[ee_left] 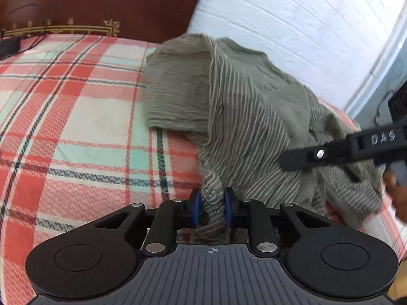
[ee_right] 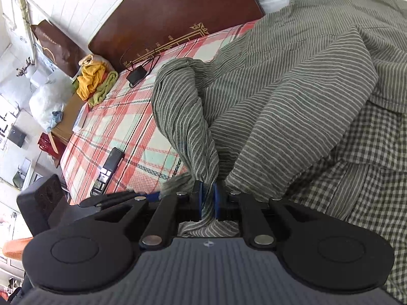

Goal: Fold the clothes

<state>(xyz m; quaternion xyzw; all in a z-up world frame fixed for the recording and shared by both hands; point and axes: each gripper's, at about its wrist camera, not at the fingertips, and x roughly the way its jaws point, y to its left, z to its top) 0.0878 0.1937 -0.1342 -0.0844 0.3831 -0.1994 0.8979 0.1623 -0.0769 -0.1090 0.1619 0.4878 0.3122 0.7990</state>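
A green shirt with thin pale stripes [ee_left: 244, 106] lies bunched on the plaid bed sheet [ee_left: 76, 117], with a checked part [ee_right: 361, 157] at its right. In the left wrist view, my left gripper [ee_left: 212, 206] is shut on a gathered fold of the shirt's edge, the cloth pinched between its blue pads. My right gripper [ee_right: 208, 198] is likewise shut on a twisted striped fold. The right gripper [ee_left: 290, 160] also shows from the side over the shirt, with a hand [ee_left: 396, 190] behind it. The left gripper [ee_right: 152, 196] sits close to the right one.
A brown headboard [ee_right: 183, 17] and a white brick wall [ee_left: 292, 12] stand behind the bed. On the sheet lie a dark phone [ee_right: 113, 161] and a black adapter with cables [ee_right: 137, 75]. A yellow and green clothes pile [ee_right: 94, 81] sits at the bed's far corner.
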